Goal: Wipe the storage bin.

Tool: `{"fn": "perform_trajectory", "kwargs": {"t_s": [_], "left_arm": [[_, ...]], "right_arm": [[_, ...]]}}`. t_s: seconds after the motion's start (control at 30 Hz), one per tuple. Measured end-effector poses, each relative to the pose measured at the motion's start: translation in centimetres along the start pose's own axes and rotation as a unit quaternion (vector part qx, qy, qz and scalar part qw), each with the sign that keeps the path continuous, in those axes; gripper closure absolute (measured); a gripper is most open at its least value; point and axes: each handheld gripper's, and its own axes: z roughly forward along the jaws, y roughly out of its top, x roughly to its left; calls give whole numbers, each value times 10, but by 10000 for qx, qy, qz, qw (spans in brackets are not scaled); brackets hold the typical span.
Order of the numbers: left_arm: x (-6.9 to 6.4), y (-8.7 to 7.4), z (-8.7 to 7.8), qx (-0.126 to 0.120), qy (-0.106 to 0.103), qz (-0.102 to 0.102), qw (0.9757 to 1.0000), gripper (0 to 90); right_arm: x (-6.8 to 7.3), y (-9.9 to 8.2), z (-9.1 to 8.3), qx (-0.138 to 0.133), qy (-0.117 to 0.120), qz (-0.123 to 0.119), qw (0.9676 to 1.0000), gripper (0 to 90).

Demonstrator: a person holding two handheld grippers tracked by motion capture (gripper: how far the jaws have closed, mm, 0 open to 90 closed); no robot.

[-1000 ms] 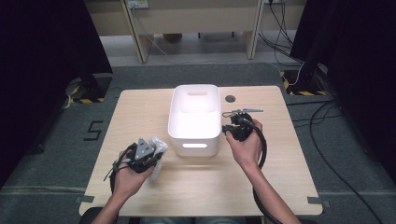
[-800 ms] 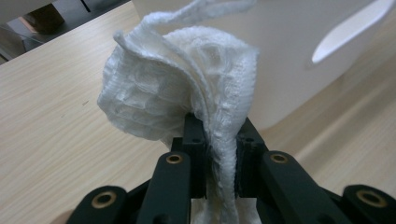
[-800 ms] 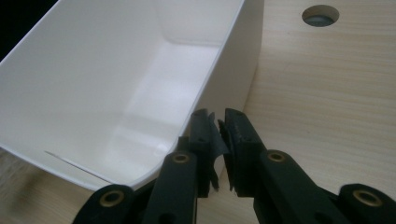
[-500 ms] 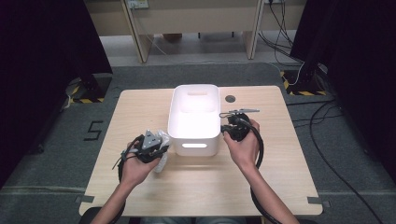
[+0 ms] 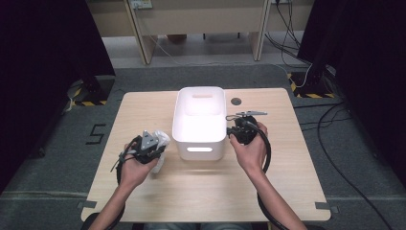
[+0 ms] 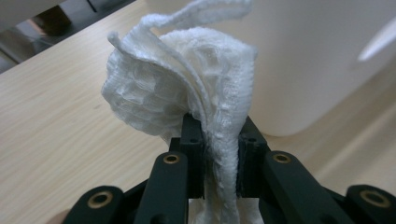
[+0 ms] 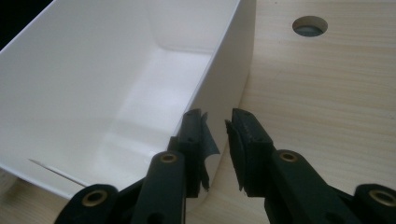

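A crumpled white cloth point(image 6: 187, 88) is clamped between the jaws of the left gripper point(image 5: 146, 146), held over the wooden table point(image 5: 287, 182) just left of the white bin point(image 5: 200, 120). The right gripper point(image 7: 217, 128) straddles the bin's right wall, its jaws having just been opening and now slightly apart, the pads clear of the rim.

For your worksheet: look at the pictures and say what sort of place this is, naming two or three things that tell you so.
Probably a lab or recording room, not a home. A plain wooden table stands on grey carpet, cables trail over the floor, yellow-black hazard tape marks stand feet, and dark curtains flank the space.
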Motion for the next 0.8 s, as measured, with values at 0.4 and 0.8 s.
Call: {"fn": "perform_trajectory", "kwargs": {"t_s": [0.4, 0.8], "left_arm": [[47, -17, 48, 419, 215, -647, 9968, 739], [51, -31, 71, 391, 292, -1055, 9932, 436]], "right_arm": [[-4, 0, 1, -2, 0, 54, 10000, 734], [-9, 1, 3, -33, 5, 133, 9999, 680]]}}
